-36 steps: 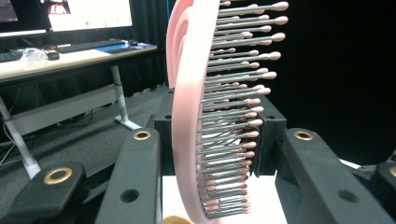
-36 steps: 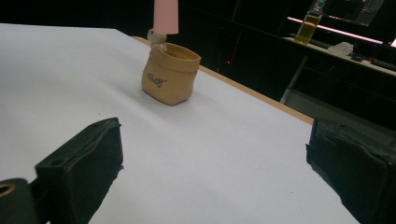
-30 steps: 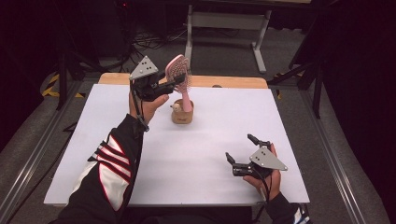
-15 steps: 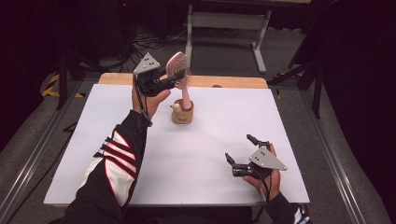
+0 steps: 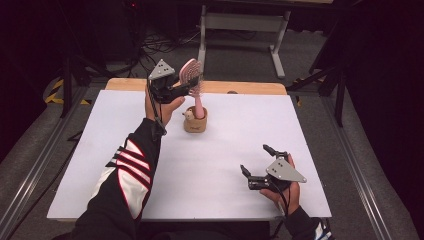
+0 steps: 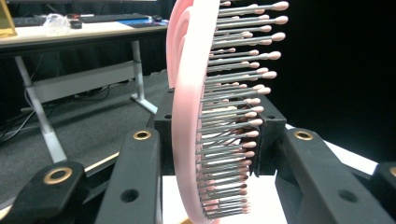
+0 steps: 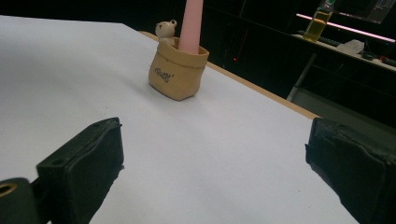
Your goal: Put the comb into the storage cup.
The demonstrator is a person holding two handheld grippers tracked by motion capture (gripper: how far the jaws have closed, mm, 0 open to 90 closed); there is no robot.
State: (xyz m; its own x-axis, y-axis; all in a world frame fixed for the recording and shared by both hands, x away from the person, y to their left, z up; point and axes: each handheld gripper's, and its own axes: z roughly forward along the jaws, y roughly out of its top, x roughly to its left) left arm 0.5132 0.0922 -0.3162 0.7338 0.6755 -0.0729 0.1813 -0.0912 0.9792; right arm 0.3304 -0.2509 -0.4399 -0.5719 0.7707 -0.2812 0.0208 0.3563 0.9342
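We hold the pink hairbrush (image 5: 192, 75) by its head in our left gripper (image 5: 186, 90), the jaws clenched on it from both sides. In the left gripper view the brush (image 6: 191, 116) stands upright between the two black jaws, pink-tipped bristles pointing to the right of that view. Its handle (image 5: 199, 106) runs down into a small tan cup (image 5: 195, 124) that stands on the white table (image 5: 100, 150) toward the far edge, just beside our left hand (image 5: 162, 107). A tiny bear figure (image 5: 188, 115) sits on the cup's rim, touching the side nearest that hand. From the right gripper view we see the handle (image 7: 191, 23) rising out of the cup (image 7: 177, 74), with the bear (image 7: 164, 30) at the rim beside it.

Our right gripper (image 5: 259, 164) rests low over the near right part of the table, well apart from the cup, its jaws released and spread wide with nothing between them. The stretch of white table between it and the cup is bare.

Beyond the table's wooden far edge (image 5: 240, 88) stands a grey metal frame (image 5: 240, 22) on the dark floor, with cables (image 5: 160, 45) lying near it. On a bench in the background of the right gripper view stands a bottle of yellow liquid (image 7: 317, 21).
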